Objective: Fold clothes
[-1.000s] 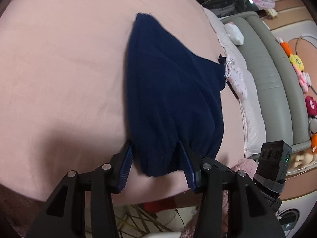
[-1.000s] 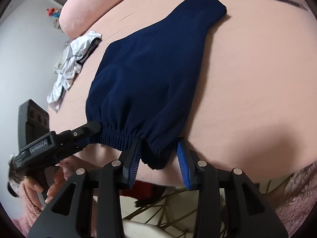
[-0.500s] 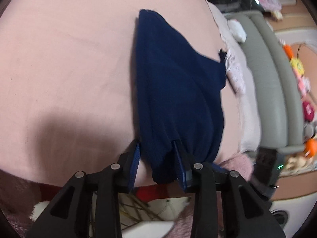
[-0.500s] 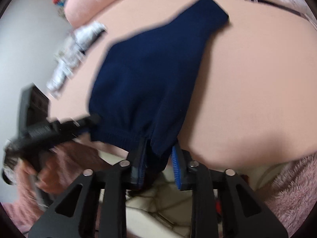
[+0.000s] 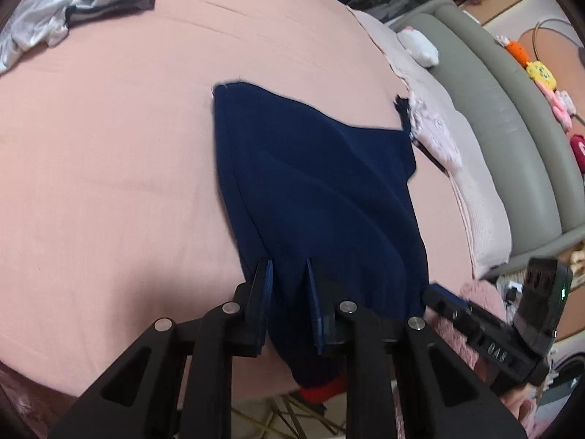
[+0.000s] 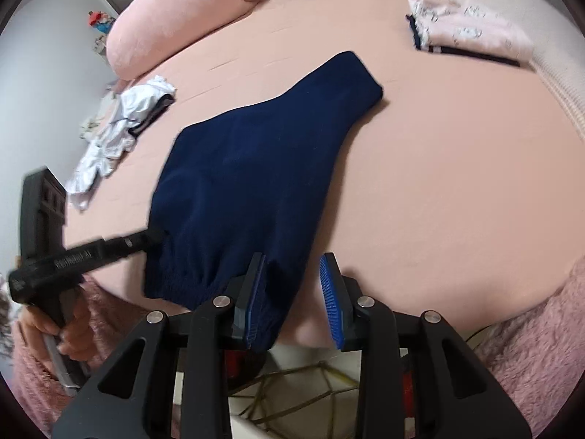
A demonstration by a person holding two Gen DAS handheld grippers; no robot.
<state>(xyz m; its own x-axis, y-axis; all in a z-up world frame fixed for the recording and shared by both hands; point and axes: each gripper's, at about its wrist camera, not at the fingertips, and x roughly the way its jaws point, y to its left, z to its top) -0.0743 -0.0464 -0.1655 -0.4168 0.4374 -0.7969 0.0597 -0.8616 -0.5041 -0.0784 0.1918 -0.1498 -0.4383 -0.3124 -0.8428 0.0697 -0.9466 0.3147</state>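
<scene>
One navy garment lies on the pink bed. Two tongs: left tongs closing on its waistband, right tongs opening, fabric against one pad only. Lettering on them is blurred.

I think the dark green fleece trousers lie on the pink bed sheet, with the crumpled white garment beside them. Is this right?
Not quite: the fleece trousers are navy blue, not dark green, as the right wrist view shows. They do lie on the pink bed sheet, with the crumpled white garment beside them.
</scene>
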